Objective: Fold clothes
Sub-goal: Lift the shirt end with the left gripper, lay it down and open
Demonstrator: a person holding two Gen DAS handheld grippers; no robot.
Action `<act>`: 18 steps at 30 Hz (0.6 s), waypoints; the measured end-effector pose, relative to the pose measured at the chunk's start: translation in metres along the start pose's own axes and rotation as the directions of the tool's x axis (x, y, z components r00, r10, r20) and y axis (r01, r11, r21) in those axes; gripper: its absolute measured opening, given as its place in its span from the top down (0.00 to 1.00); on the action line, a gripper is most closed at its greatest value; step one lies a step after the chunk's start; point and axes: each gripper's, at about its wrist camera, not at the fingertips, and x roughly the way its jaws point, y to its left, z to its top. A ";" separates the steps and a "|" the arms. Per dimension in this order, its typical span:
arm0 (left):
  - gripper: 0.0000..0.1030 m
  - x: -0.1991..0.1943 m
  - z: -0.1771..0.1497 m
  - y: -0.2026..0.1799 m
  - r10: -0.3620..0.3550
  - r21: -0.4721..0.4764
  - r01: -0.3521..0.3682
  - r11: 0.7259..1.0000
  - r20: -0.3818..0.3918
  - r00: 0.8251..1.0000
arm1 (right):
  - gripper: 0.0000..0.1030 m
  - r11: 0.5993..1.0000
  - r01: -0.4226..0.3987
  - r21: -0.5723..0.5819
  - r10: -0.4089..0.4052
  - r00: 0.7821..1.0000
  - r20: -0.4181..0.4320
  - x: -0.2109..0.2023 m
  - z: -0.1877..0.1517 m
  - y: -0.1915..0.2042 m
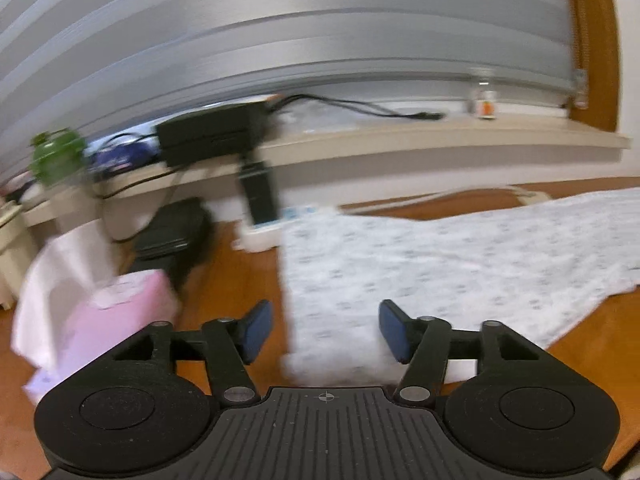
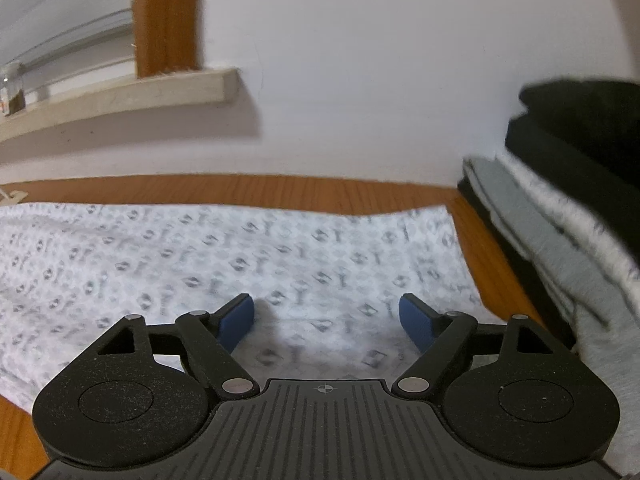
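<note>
A white garment with a small grey print (image 1: 440,264) lies spread flat on the wooden floor (image 1: 224,280). In the left wrist view its left edge runs down between the blue pads of my left gripper (image 1: 326,330), which stands open just above the cloth with nothing pinched. The right wrist view shows the same garment (image 2: 240,256) reaching to its right edge. Over it hovers my right gripper (image 2: 326,322), open, its pads apart and clear of the fabric.
A pink and white folded cloth (image 1: 92,312) lies left of the garment. Black boxes and cables (image 1: 208,136) sit on a low window ledge (image 1: 400,136), with a power strip (image 1: 276,224) below. A stack of grey, white and black folded clothes (image 2: 572,208) stands at the right.
</note>
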 end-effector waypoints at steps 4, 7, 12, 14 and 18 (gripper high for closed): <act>0.27 0.013 0.010 -0.048 -0.113 0.037 0.112 0.993 0.029 0.993 | 0.23 0.995 -0.062 -0.073 0.066 0.997 0.046 -0.025 0.008 0.042; 0.26 0.023 0.017 -0.092 -0.213 0.084 0.209 0.974 0.037 0.976 | 0.25 0.977 -0.161 -0.137 0.168 0.985 0.046 -0.042 0.013 0.091; 0.26 0.041 0.025 -0.158 -0.336 0.171 0.328 0.929 0.019 0.942 | 0.37 0.920 -0.334 -0.203 0.342 0.940 0.002 -0.055 0.012 0.168; 0.26 0.048 0.024 -0.181 -0.363 0.210 0.354 0.912 0.004 0.932 | 0.44 0.889 -0.402 -0.218 0.407 0.913 -0.022 -0.058 0.010 0.195; 0.48 0.061 0.018 -0.215 -0.426 0.287 0.422 0.860 -0.051 0.903 | 0.47 0.811 -0.534 -0.240 0.531 0.843 -0.083 -0.068 0.000 0.245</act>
